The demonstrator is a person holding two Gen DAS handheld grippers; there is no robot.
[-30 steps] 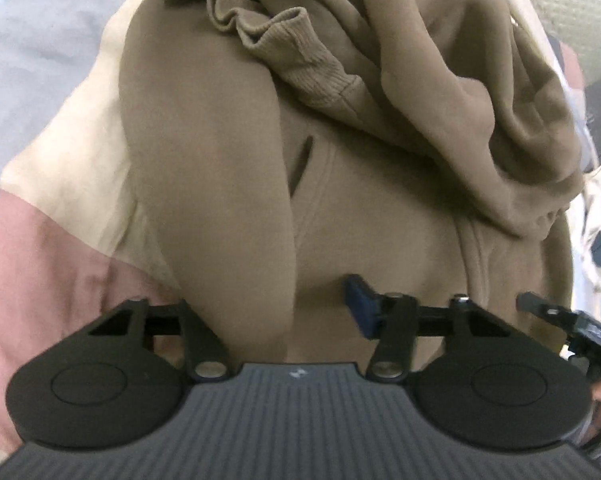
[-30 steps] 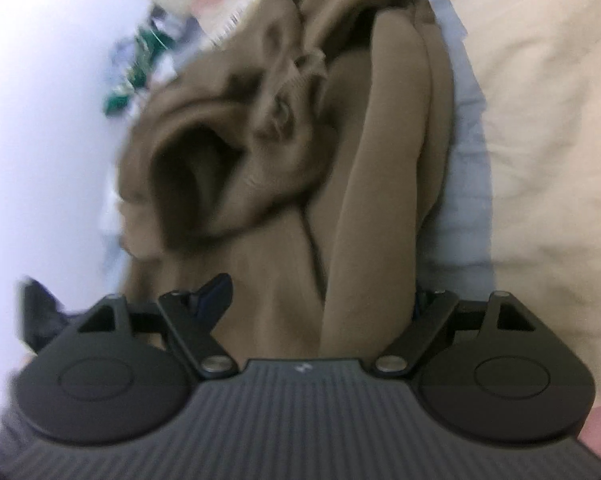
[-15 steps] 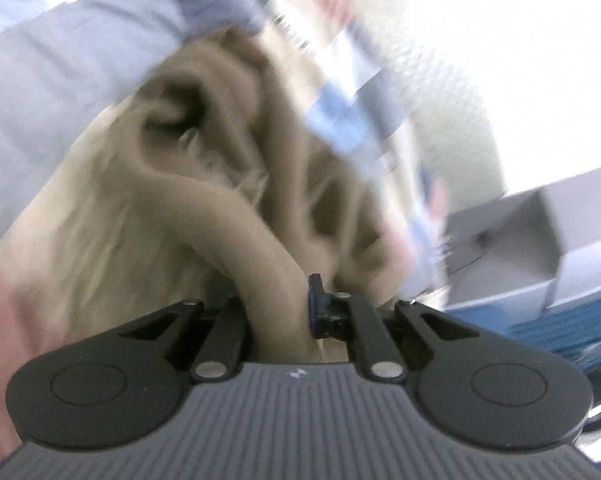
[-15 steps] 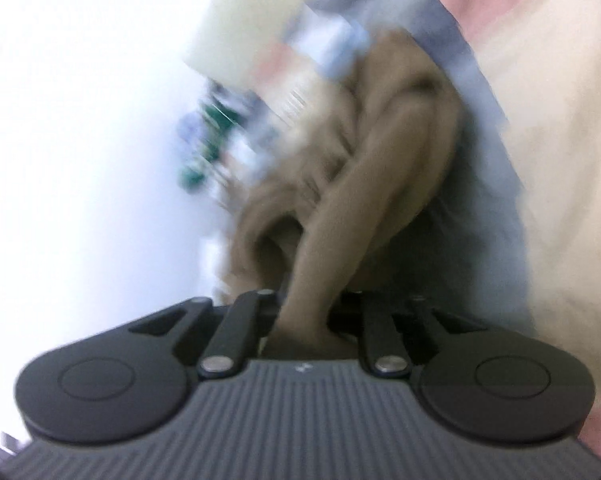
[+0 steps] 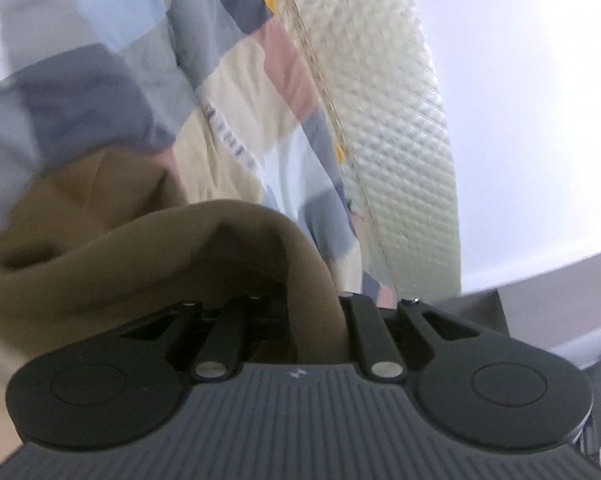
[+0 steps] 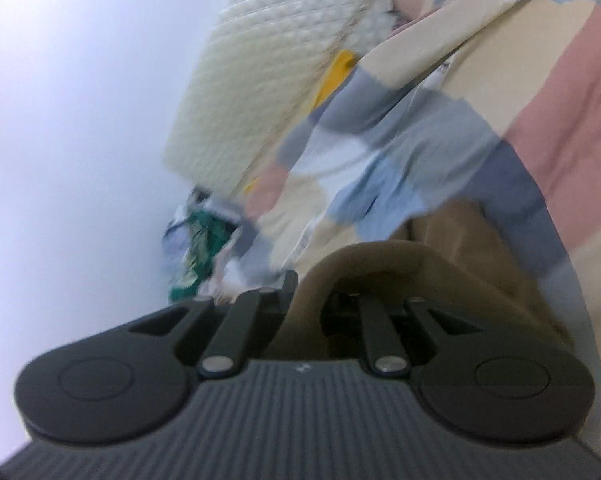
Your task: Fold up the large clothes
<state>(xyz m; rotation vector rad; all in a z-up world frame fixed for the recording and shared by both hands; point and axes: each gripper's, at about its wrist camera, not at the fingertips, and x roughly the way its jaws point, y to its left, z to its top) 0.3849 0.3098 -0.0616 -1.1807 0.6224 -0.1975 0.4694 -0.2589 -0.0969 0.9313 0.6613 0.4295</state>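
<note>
The left gripper [image 5: 316, 320] is clamped on a thick fold of the brown sweatshirt [image 5: 100, 248]; the log-like black linkage bars sit drawn in close on either side of the cloth, though the jaws are easing apart a little with the fabric still between them. The garment is a heavy, matte, fleece-like knit in olive-brown, and from the grip it arches up in a rounded hump and falls away to the left in soft, deep folds (the fingertips themselves are buried under the cloth and cannot be seen).

The right gripper [image 6: 304, 320] has its fingers pressed together on another fold of the same sweatshirt, which loops out of the jaws in a smooth inverted U and drops off to the right. The rest of the brown fabric bunches beyond it.

Under the garment lies the patchwork bedcover [image 5: 100, 92], a thin, smooth cotton printed in blocks of pale blue, slate grey, cream and dusty pink, slightly rumpled. The sweatshirt hangs over the near part of the bed, lifted off the cover where the grippers hold it.

Along the bed's far edge stands a cream quilted panel [image 5: 384, 100] with a raised diamond texture and a piped seam. Past the bed's far corner, in the right wrist view, a crumpled heap of green and white cloth [image 6: 196, 248] lies against a plain pale wall [image 6: 80, 120]. Both views are blurred.
</note>
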